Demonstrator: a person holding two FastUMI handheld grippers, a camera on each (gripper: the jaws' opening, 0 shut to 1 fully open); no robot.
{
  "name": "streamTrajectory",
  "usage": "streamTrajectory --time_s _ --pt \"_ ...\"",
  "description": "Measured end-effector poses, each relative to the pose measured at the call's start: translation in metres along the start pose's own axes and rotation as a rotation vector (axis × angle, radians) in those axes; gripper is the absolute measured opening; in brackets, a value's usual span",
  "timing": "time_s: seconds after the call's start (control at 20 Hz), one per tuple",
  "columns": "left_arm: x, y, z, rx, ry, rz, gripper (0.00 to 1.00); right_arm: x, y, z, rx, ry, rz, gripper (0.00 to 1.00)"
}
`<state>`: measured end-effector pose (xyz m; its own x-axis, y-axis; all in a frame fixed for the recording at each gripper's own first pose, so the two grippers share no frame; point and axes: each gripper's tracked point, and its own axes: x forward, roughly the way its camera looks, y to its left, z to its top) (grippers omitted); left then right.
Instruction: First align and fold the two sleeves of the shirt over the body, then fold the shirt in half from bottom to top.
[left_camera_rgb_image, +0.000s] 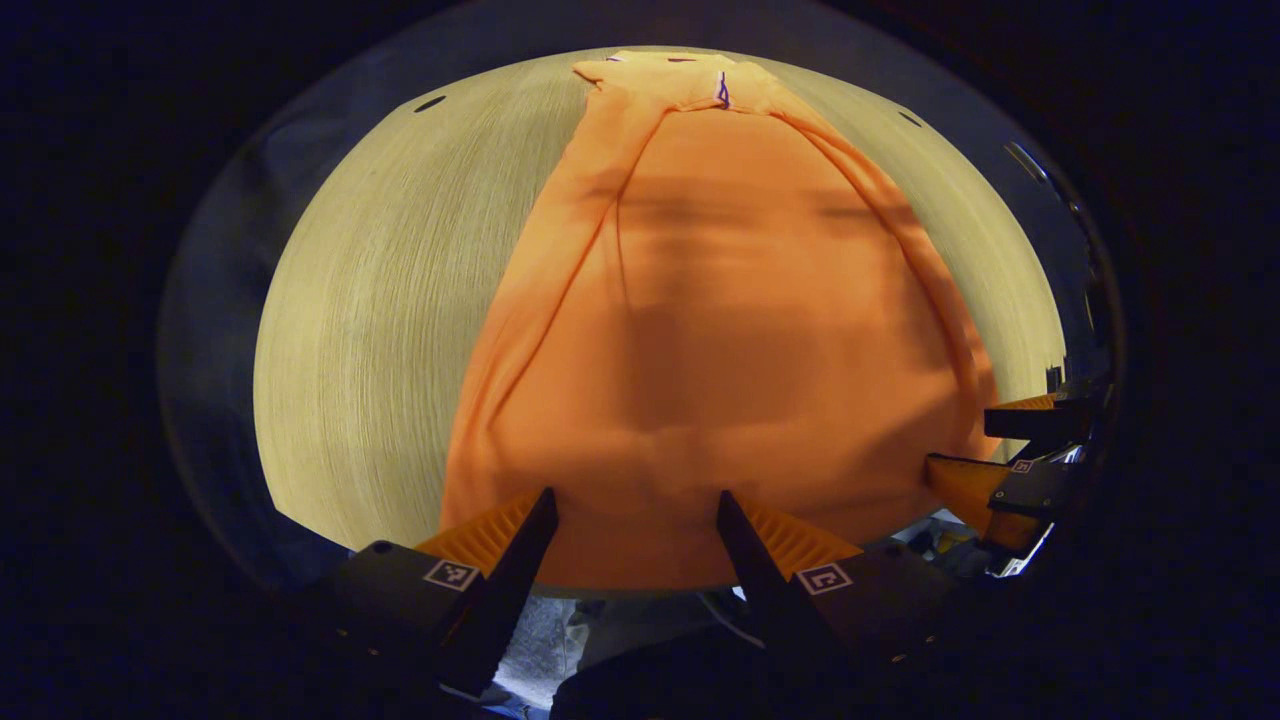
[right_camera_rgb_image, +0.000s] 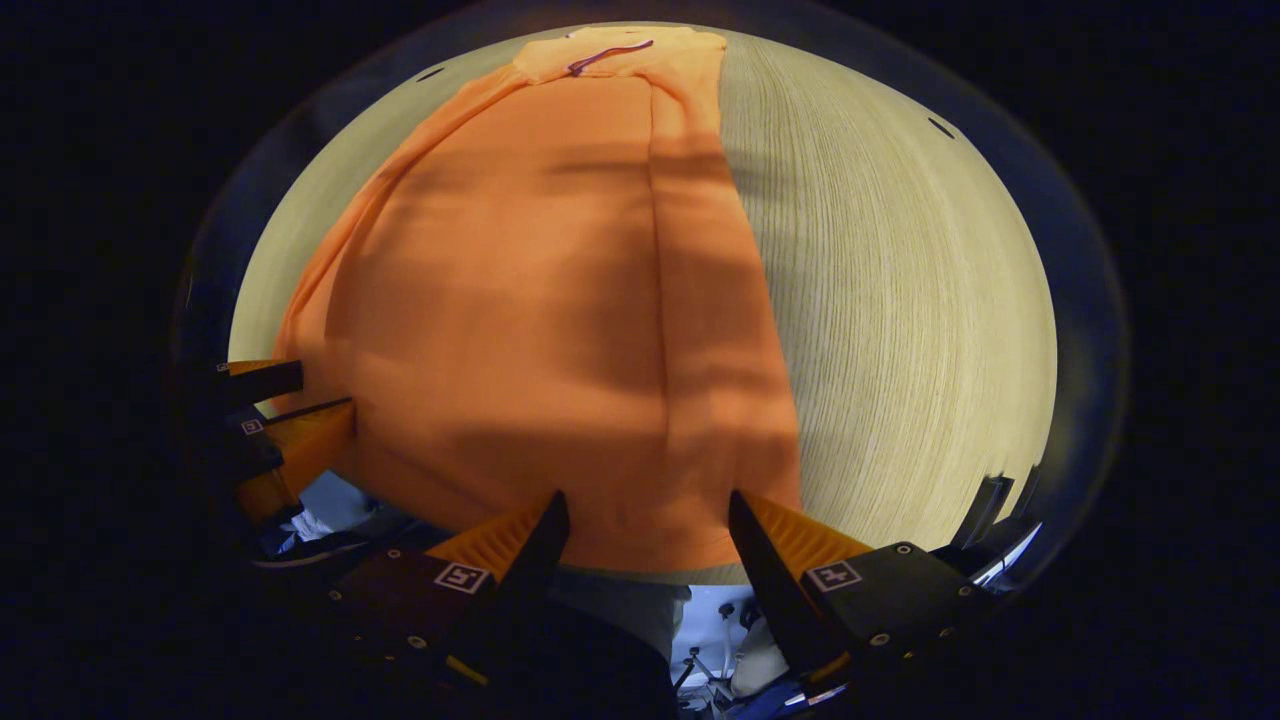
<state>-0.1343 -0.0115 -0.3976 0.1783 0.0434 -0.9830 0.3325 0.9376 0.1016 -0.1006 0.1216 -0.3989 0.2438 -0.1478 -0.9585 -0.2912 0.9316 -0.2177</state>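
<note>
While the pale wood-grain surface (left_camera_rgb_image: 380, 300) spreads out round and wide under both cameras, an orange shirt (left_camera_rgb_image: 720, 330) lies flat along it, collar (left_camera_rgb_image: 700, 80) at the far edge and hem at the near edge, just ahead of both grippers. Both sleeves are already folded in over the body, giving the shirt a long, narrow outline: in the left gripper view one sleeve (left_camera_rgb_image: 560, 260) forms a long fold down the side toward bare wood, and the other runs as a ridge down the opposite side. In the right gripper view the shirt (right_camera_rgb_image: 560, 300) shows the same shape, a folded sleeve (right_camera_rgb_image: 710, 300) lying as a straight band beside the bare wood. Soft shadows cross the cloth. A small dark mark sits at the collar (right_camera_rgb_image: 610, 52). The left gripper (left_camera_rgb_image: 636, 520) hangs at the hem near one corner of the shirt, its jaws spread wide apart with cloth showing between them and nothing gripped. The right gripper (right_camera_rgb_image: 648, 522) hangs at the hem near the other corner, its jaws likewise wide apart and holding nothing. Each also shows at the side of the other's view, the right gripper (left_camera_rgb_image: 1010, 450) at the hem's end, the left gripper (right_camera_rgb_image: 280, 420) likewise.
</note>
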Motion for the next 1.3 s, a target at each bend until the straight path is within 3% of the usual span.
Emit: streamTrajectory --time_s 0.05,0.15,0.35,0.4,0.5,0.6,1.05,1.3 --pt "0.0 -0.001 0.0 -0.004 -0.006 0.0 0.98 -0.001 -0.001 0.0 0.003 -0.002 0.0 0.98" --pt "-0.001 -0.003 0.0 -0.002 -0.012 -0.003 0.97 -0.001 -0.002 0.001 0.005 0.0 0.001 0.86" --pt "0.0 -0.01 0.005 0.028 -0.04 -0.028 0.74 -0.001 -0.001 0.005 0.011 -0.015 0.007 0.47" --pt "0.0 -0.013 0.009 0.014 -0.052 -0.059 0.43 -0.002 0.002 0.005 0.032 -0.019 0.028 0.14" --pt "0.004 -0.019 0.008 -0.068 -0.068 -0.115 0.03 -0.003 0.007 0.007 0.075 -0.032 0.076 0.07" --pt "0.003 -0.026 0.014 -0.094 -0.074 -0.172 0.01 -0.002 0.006 0.009 0.081 -0.072 0.083 0.04" --pt "-0.01 -0.019 0.025 -0.069 -0.121 -0.17 0.01 -0.019 0.004 0.02 0.087 -0.157 0.102 0.01" --pt "-0.036 -0.018 0.072 -0.094 -0.23 -0.196 0.01 -0.046 -0.003 0.056 0.107 -0.262 0.101 0.0"
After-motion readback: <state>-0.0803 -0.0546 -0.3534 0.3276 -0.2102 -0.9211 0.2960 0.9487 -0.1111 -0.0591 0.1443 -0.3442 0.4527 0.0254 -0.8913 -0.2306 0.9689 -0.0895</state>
